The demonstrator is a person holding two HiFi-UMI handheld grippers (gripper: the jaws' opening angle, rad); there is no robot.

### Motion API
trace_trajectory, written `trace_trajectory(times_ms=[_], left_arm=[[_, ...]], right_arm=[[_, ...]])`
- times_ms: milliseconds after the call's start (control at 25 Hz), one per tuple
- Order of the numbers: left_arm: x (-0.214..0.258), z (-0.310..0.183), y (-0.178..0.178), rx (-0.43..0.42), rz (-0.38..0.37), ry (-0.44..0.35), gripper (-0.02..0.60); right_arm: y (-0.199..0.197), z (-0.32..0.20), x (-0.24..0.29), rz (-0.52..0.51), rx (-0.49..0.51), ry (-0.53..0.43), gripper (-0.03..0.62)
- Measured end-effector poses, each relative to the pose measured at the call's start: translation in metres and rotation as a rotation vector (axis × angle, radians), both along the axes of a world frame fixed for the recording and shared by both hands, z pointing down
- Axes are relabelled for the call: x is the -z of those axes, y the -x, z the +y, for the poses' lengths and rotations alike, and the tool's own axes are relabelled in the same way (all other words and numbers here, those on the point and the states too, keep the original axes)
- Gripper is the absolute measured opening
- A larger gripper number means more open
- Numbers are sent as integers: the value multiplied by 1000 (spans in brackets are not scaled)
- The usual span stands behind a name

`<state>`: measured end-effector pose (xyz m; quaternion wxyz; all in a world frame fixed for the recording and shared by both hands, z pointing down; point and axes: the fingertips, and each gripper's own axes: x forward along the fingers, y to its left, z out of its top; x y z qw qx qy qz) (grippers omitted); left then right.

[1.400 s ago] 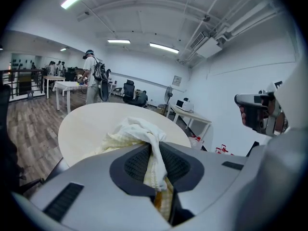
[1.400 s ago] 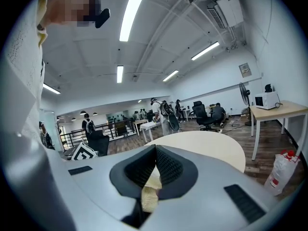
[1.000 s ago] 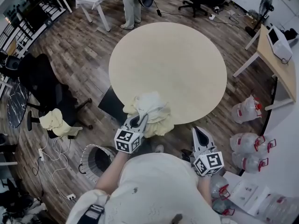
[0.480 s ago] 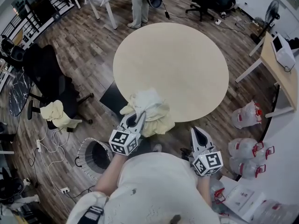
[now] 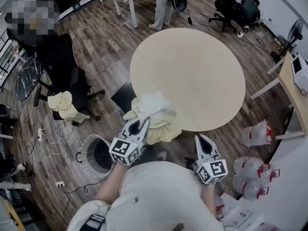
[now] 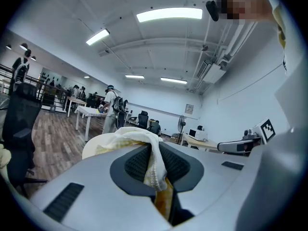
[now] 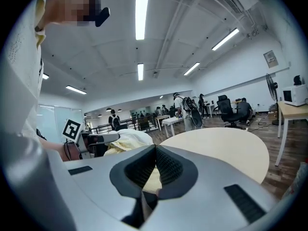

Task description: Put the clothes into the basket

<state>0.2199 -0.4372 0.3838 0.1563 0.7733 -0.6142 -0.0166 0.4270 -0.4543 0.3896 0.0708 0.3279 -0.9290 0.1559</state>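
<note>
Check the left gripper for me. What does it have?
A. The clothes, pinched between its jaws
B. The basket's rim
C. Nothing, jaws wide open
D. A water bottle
A: in the left gripper view, the left gripper has its jaws closed on the clothes, a white and yellow bundle that the head view shows at the near edge of the table.

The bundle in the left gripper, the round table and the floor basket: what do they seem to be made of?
The clothes bundle: soft fabric, white and pale yellow, matte; it creases and drapes from the left gripper. The round table: smooth pale top, perhaps laminate or light wood; no grain shows. The basket: seemingly thin wire or mesh, pale rim; too small to be sure.
</note>
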Motion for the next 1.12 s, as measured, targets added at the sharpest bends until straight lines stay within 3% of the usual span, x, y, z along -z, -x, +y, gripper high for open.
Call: trace_trajectory(times_ms=[640, 1120], left_arm=[[13, 61, 58, 160, 30, -31, 60], [11, 153, 131, 246, 36, -4, 60]], right_arm=[[70, 20, 4, 0, 164, -18, 8], [167, 81, 10, 3, 273, -25, 8]])
